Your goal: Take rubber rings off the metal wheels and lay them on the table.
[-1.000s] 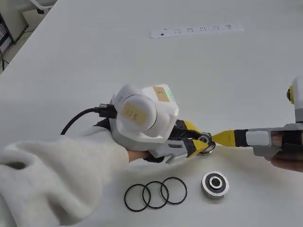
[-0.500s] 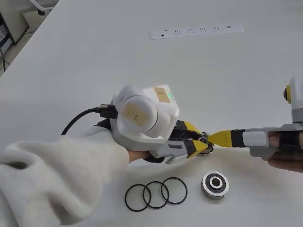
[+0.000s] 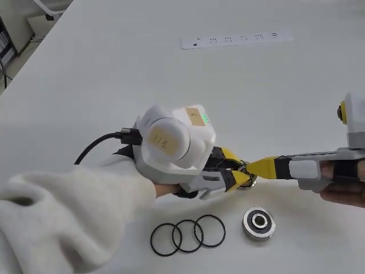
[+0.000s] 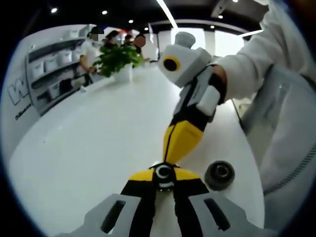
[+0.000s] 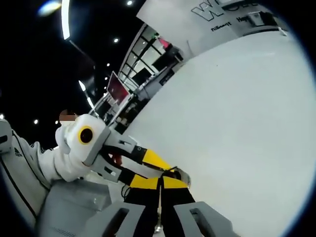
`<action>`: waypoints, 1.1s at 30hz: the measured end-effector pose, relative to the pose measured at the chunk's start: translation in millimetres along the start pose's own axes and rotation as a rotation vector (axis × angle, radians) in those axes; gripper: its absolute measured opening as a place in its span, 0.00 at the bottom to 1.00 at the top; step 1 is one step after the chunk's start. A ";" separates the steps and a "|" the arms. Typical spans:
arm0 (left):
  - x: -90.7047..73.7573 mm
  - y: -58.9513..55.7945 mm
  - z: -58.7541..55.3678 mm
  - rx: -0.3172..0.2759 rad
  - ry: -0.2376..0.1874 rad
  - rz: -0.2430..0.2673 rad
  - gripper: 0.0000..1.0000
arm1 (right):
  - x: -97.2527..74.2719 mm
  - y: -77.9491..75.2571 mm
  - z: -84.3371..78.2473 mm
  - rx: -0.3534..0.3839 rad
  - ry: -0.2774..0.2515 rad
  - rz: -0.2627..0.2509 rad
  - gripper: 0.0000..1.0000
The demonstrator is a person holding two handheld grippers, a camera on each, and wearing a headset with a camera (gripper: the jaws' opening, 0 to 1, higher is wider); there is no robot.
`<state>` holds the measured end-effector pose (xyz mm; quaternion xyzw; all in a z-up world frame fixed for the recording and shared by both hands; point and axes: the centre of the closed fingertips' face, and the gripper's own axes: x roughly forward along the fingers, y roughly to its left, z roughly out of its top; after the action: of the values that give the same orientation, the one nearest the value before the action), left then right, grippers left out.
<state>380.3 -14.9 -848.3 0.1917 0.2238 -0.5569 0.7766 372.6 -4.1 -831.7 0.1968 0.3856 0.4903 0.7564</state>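
White table (image 3: pixel 114 68) runs open to the far power strip (image 3: pixel 236 39). Left gripper (image 3: pixel 238 168) clamps a metal wheel (image 4: pixel 163 173), with the right gripper (image 3: pixel 256 166) pressed closed at its rim. Three rubber rings (image 3: pixel 188 234) lie nearer.

Your table (image 3: pixel 114 74): white, smooth, matt. Metal wheel (image 3: pixel 259 222): bright polished rim, dark centre; rubber rings (image 3: pixel 188 234): thin, black, dull. Your left gripper (image 3: pixel 242 173): glossy white plastic shell; your sleeve (image 3: pixel 63 222): cream fleecy cloth

Left hand-held gripper (image 3: pixel 238 169) clamped; right hand-held gripper (image 3: pixel 254 167) closed, tips at left's.
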 end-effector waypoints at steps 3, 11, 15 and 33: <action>0.1 0.1 0.1 -0.003 0.004 0.004 0.13 | -1.6 -2.2 -0.3 -0.005 -0.003 -0.014 0.00; -7.7 -3.8 1.7 0.058 0.031 -0.015 0.15 | -3.8 -4.8 3.3 -0.018 -0.008 -0.034 0.00; -15.4 -4.9 6.5 0.061 0.014 -0.020 0.17 | -3.7 -5.4 2.2 -0.022 0.005 -0.040 0.00; -86.3 -4.5 39.0 -0.020 -0.111 0.015 0.49 | -25.4 12.7 8.3 -0.079 0.016 -0.060 0.00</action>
<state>357.1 29.7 -767.9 0.1545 0.1844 -0.5586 0.7938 365.9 -20.5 -808.0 0.1513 0.3776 0.4837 0.7750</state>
